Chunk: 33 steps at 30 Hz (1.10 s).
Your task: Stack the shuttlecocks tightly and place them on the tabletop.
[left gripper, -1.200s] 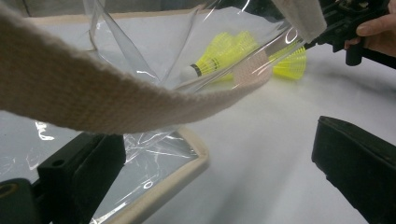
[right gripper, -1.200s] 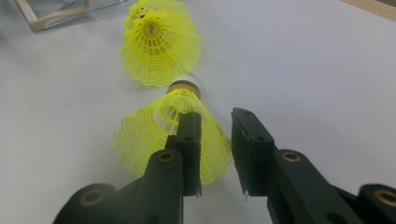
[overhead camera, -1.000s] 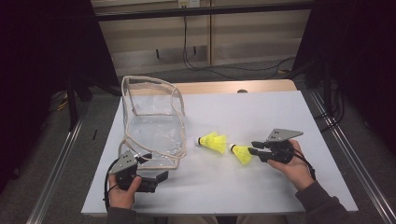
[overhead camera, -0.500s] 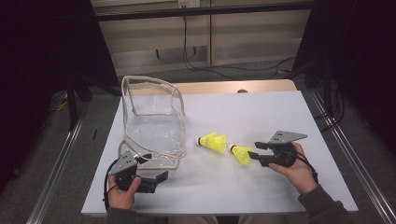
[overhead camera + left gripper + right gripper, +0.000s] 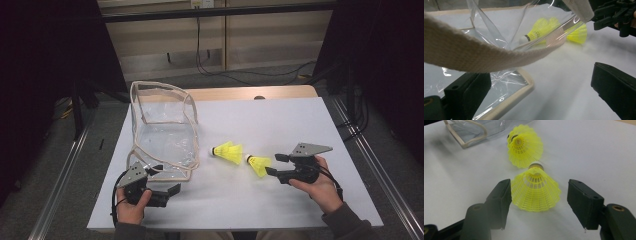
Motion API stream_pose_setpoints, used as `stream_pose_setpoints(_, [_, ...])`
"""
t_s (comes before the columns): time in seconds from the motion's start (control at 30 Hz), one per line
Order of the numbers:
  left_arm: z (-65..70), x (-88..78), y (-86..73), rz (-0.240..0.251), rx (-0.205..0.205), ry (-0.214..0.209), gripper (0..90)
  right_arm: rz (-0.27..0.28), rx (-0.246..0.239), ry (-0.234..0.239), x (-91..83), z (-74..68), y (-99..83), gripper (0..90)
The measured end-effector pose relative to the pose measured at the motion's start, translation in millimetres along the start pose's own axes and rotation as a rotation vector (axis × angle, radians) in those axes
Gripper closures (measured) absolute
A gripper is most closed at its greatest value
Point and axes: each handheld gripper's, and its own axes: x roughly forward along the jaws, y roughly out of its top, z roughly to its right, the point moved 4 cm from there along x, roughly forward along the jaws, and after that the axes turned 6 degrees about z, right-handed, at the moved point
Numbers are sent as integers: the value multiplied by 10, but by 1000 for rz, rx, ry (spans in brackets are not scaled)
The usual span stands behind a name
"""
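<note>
Between the right gripper's (image 5: 536, 203) just-opening, spread jaws, the nearer shuttlecock (image 5: 535, 192) is lying untouched — cork pointing away, toward the clear bag (image 5: 165, 132).

We find no readable text, label, brand, number or sign on the shuttlecocks (image 5: 260, 164), the clear bag (image 5: 162, 131) or the white surface (image 5: 280, 120).
</note>
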Motion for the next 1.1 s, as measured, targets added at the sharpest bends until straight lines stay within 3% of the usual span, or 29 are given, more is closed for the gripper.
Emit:
stream_pose_setpoints(0.43, [-3, 28, 5, -4, 5, -5, 28, -18, -11, 40, 10, -120, -33, 411])
stream_pose_setpoints(0.83, [0, 35, -3, -2, 3, -6, 28, -7, 41, 74, 141, -192, -53, 288])
stream_pose_setpoints(1.1, [-5, 36, -7, -11, 8, -5, 29, -34, 91, 66, 245, -226, -92, 189])
